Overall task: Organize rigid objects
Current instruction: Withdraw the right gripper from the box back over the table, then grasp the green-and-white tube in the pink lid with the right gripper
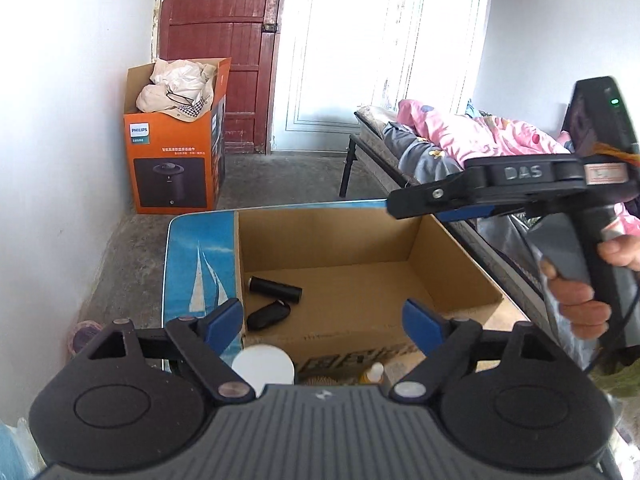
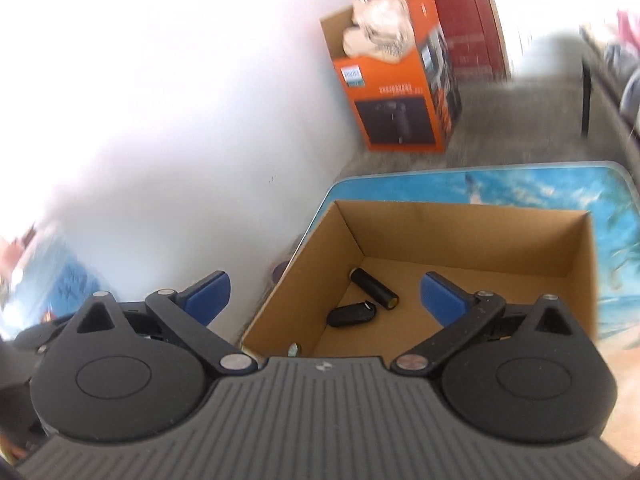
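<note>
Two tools hang above the tabletop [image 1: 188, 248], both spread wide and pinching nothing. Nearest, at the tabletop's front edge, a white lid [image 1: 262, 364], a small yellow-capped bottle [image 1: 374, 374] and something bristly peek out just before the cardboard box [image 1: 332, 240]; these look like the rigid things not yet sorted. Next comes the left tool [image 1: 324, 322], its blue pads standing apart over the box's near wall and touching neither cardboard nor contents. Inside the box, toward its left side, lie a black cylinder [image 1: 276, 289] and, just beside it, a dark key fob [image 1: 269, 315]. A small pale item [image 2: 294, 349] sits at the near inside corner, too blurred to name. The right tool [image 2: 324, 300] hovers higher, over the box's far right edge, its jaws likewise wide with only air between them. To do the next step well, I judge each tool should drop toward one loose item at the front edge, straddle it squarely, close firmly on its middle, and clear the box wall before letting go.
</note>
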Demonstrator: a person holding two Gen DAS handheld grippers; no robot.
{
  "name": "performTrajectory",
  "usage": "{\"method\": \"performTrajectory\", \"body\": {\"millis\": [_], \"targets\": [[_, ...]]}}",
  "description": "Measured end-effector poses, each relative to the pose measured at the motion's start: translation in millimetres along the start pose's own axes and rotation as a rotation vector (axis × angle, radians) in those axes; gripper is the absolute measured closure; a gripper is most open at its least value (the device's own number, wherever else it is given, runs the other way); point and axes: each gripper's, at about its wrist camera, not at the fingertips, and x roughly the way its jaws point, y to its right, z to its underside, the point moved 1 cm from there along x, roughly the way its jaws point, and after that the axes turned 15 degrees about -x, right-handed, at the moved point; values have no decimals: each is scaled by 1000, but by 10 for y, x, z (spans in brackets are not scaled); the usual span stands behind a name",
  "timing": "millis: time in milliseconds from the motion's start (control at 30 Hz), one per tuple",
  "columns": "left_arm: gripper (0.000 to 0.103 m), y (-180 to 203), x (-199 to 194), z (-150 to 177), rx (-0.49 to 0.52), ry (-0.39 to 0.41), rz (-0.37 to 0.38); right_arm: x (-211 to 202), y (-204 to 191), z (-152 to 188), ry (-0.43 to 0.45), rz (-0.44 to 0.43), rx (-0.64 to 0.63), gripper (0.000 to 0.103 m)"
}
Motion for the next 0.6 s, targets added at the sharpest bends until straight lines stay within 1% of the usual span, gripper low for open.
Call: {"method": "performTrajectory", "body": {"millis": [67,100,167,233,300,367,433,533,567,600], "targets": [[15,-6,1,216,-6,-11,-6,-224,-145,217,25,31,-41,1],[15,-33,-6,326,-17,-18,-4,-322,-205,332,32,27,-49,1],[15,-73,31,568,-42,-49,17,-422,-273,564,34,-14,-42,1],[15,-92,61,792,-61,-70,29,-397,-327,846,23,-45,-19,1],[16,-63,97,1012,-45,-89,34,-332,-378,1084,2,-55,2,1],[19,-37,152,1161,-29,-94,8,-187,-403,1337,-31,-72,76,1],[22,-18,204,1270,-5,-79,-15,-60,-394,1556,-62,-145,186,3],[29,-19,304,1334,38,-76,-30,123,-383,1773,-100,-206,340,13],[33,-23,347,1344,45,-79,-31,178,-361,1813,-105,-218,380,21],[39,-38,400,1355,46,-87,-35,241,-336,1850,-112,-225,420,27]]}}
